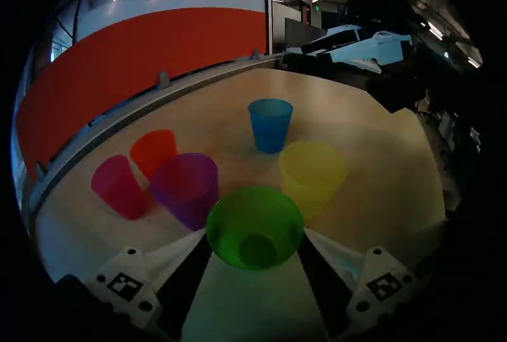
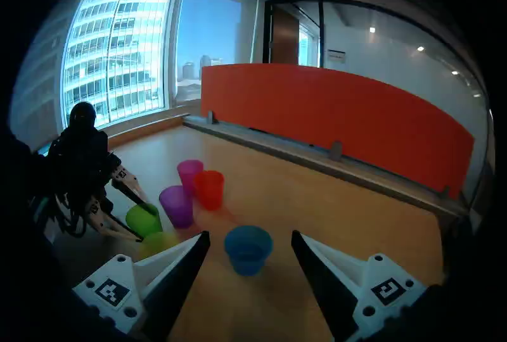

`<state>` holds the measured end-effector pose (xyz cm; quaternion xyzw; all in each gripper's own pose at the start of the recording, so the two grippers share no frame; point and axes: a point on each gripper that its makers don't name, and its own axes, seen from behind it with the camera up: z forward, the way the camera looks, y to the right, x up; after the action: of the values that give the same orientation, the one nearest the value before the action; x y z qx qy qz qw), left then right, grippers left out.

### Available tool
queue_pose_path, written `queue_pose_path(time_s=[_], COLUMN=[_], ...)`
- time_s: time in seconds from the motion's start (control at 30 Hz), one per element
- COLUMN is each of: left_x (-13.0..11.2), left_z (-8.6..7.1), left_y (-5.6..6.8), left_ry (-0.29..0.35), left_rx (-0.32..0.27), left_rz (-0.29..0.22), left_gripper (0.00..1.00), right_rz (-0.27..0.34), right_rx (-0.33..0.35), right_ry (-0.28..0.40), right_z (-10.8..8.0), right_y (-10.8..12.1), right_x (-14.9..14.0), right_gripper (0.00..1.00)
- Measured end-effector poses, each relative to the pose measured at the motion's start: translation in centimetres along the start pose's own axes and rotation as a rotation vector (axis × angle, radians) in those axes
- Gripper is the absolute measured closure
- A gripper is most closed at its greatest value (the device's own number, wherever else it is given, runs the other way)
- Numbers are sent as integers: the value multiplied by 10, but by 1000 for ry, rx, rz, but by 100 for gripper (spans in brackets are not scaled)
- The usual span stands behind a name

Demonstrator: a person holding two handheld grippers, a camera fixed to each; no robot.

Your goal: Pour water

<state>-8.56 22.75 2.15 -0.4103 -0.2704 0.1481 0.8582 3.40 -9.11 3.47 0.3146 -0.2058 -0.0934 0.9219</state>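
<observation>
- Cups: six plastic ones on a wooden tabletop (image 1: 380,152), in green, yellow, blue, purple, red and pink.
- Left claw (image 1: 253,234): pinching the green cup (image 1: 255,228), with a finger against each side of it. The cup's mouth faces the camera and I see no water inside. Can't tell if its base sits on the tabletop.
- In the left gripper view, the yellow cup (image 1: 313,174) is just beside the green one on the right, and the purple cup (image 1: 186,187) is just beside it on the left.
- Red cup (image 1: 153,151) and pink cup (image 1: 117,185) sit behind the purple one, close together.
- Blue cup (image 1: 270,125) stands farther out, apart from the cluster and upright.
- Right claw (image 2: 250,234): fingers spread wide and gripping nothing. In the right gripper view the blue cup sits just ahead in the gap, touching neither finger.
- The right gripper view also shows the left claw at far left on the green cup, held by a person in dark clothes (image 2: 79,152).
- Orange partition (image 2: 342,114) runs along the tabletop's far edge.
- Big window (image 2: 114,50) beyond it, with high-rises outside.
</observation>
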Motion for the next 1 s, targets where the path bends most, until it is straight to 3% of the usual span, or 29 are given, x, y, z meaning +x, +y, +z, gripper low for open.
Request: queue_pose_path(time_s=[0.4,1.0], left_x=[34,94], left_z=[-29,-91], left_y=[-9,-50], left_ry=[114,292], left_rx=[31,139], left_rz=[-20,-39], left_gripper=[14,13], right_rz=[0,-13], right_rx=[-4,-2], right_ry=[4,18], right_z=[2,5], right_y=[0,-4], right_x=[2,11], right_gripper=[0,0])
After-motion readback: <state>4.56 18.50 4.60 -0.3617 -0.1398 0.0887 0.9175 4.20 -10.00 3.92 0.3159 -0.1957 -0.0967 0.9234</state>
